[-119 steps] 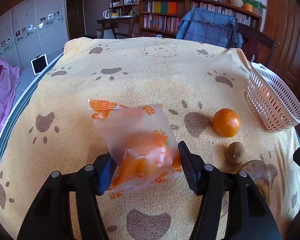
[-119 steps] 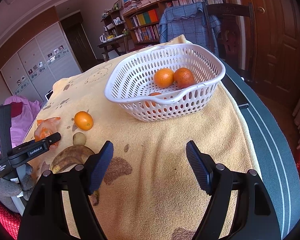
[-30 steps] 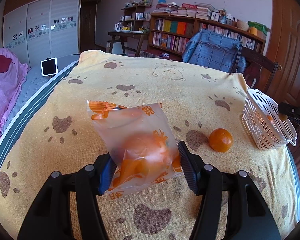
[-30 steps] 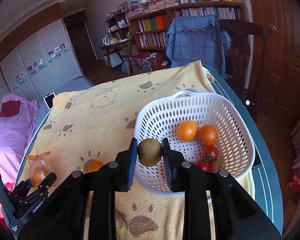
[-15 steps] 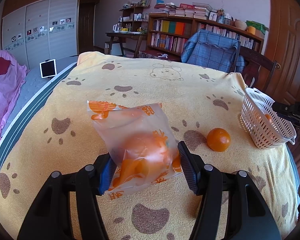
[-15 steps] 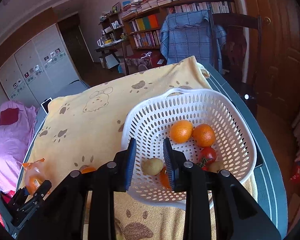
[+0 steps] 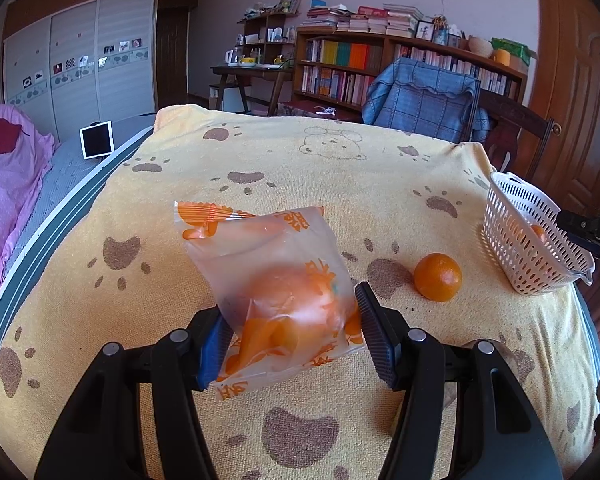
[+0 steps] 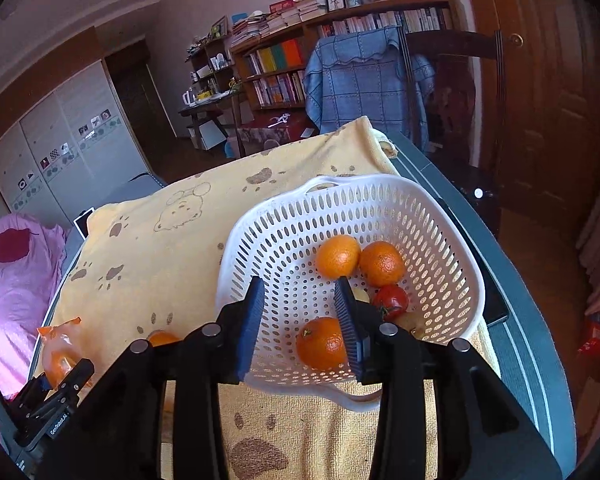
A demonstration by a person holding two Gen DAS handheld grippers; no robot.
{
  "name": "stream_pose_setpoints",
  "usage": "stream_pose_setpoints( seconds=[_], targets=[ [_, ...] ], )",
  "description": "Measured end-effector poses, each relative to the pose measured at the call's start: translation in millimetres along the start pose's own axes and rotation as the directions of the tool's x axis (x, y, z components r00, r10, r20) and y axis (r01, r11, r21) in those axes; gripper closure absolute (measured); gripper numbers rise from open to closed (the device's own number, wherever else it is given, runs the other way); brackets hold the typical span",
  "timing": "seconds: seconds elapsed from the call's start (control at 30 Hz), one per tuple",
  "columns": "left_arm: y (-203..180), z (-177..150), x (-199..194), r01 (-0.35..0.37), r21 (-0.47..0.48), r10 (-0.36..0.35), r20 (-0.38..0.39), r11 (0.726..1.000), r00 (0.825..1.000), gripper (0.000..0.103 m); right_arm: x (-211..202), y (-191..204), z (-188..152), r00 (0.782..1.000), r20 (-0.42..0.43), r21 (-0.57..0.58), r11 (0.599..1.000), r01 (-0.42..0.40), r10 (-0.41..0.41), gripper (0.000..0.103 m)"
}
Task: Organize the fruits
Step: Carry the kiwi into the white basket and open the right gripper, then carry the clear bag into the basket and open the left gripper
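My left gripper (image 7: 290,336) is shut on a clear plastic bag with orange print (image 7: 276,280) that holds an orange, lifted just above the yellow paw-print cloth (image 7: 340,168). A loose orange (image 7: 437,277) lies on the cloth to its right, short of the white basket (image 7: 520,240). In the right wrist view my right gripper (image 8: 300,320) hangs over the white basket (image 8: 340,184); its jaws are opening with nothing held between them. Inside lie three oranges (image 8: 337,256), a tomato (image 8: 391,300) and a brown fruit (image 8: 414,322). A pale fruit (image 8: 360,294) is mostly hidden behind the right finger.
The basket stands at the cloth's right end, close to the dark table edge (image 8: 532,320). A chair draped in blue cloth (image 7: 424,100) stands behind the table, with bookshelves beyond. A pink bed (image 7: 8,184) is at the left. A brownish fruit (image 7: 508,356) peeks out behind my left gripper's right finger.
The right gripper's jaws spread and let go of the brown kiwi, which dropped into the basket. The left gripper kept still with its bag.
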State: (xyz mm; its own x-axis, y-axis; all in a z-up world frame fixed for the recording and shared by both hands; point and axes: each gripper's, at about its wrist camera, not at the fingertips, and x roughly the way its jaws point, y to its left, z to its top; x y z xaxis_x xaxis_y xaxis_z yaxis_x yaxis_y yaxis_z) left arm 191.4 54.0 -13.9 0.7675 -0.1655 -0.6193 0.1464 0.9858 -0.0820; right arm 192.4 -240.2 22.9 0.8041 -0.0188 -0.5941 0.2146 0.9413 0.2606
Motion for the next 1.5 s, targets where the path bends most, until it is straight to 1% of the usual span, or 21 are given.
stream_pose_setpoints(
  seconds=[0.17, 0.2, 0.23, 0.3, 0.5, 0.73, 0.87, 1.1, 1.33, 1.5],
  targets=[
    [-0.3, 0.1, 1.6, -0.006, 0.007, 0.006, -0.001, 1.0, 1.0, 0.044, -4.6, -1.6, -2.7, 1.0, 0.021, -0.01, 1.0, 0.017, -0.017, 0.059],
    [-0.5, 0.1, 2.2, -0.007, 0.009, 0.007, -0.001, 1.0, 1.0, 0.044, -5.8, -2.2, -3.2, 0.999, 0.027, -0.013, 1.0, 0.024, -0.023, 0.058],
    [-0.6, -0.1, 2.5, -0.009, 0.011, 0.009, -0.001, 1.0, 1.0, 0.044, -7.4, -2.7, -4.1, 0.999, 0.035, -0.015, 0.999, 0.031, -0.03, 0.054],
    [-1.1, -0.6, 3.1, -0.012, 0.015, 0.012, -0.001, 1.0, 1.0, 0.044, -11.5, -4.9, -5.5, 0.998, 0.051, -0.016, 0.999, 0.041, -0.04, 0.052],
    [-2.0, -2.1, 6.4, -0.022, 0.02, 0.022, -0.008, 1.0, 1.0, 0.044, -26.5, -9.9, -7.7, 0.993, 0.098, -0.031, 0.998, 0.063, -0.06, 0.051],
    [-4.5, -2.1, 8.5, -0.034, 0.033, 0.035, -0.019, 0.999, 0.999, 0.044, -37.4, -22.1, -14.7, 0.99, 0.122, -0.021, 0.997, 0.078, -0.075, 0.051],
    [-12.7, 0.1, 9.0, -0.032, 0.052, 0.034, -0.03, 0.998, 0.999, 0.044, -42.7, -30.1, -22.0, 0.987, 0.136, -0.029, 0.995, 0.096, -0.091, 0.051],
    [-37.1, 9.8, -0.4, 0.01, 0.091, -0.008, -0.026, 0.996, 1.0, 0.044, -42.5, -41.3, -27.2, 0.987, 0.138, 0.027, 0.997, 0.075, -0.078, 0.051],
    [-72.7, 29.3, -1.9, 0.087, 0.118, -0.084, -0.031, 0.989, 0.996, 0.044, -42.3, -48.0, -32.1, 0.989, 0.134, 0.072, 0.996, 0.055, -0.064, 0.051],
    [-108.3, 44.8, -5.9, 0.144, 0.163, -0.143, -0.016, 0.976, 0.99, 0.044, -43.3, -54.6, -32.9, 0.989, 0.137, 0.106, 0.993, 0.044, -0.059, 0.05]
  ],
)
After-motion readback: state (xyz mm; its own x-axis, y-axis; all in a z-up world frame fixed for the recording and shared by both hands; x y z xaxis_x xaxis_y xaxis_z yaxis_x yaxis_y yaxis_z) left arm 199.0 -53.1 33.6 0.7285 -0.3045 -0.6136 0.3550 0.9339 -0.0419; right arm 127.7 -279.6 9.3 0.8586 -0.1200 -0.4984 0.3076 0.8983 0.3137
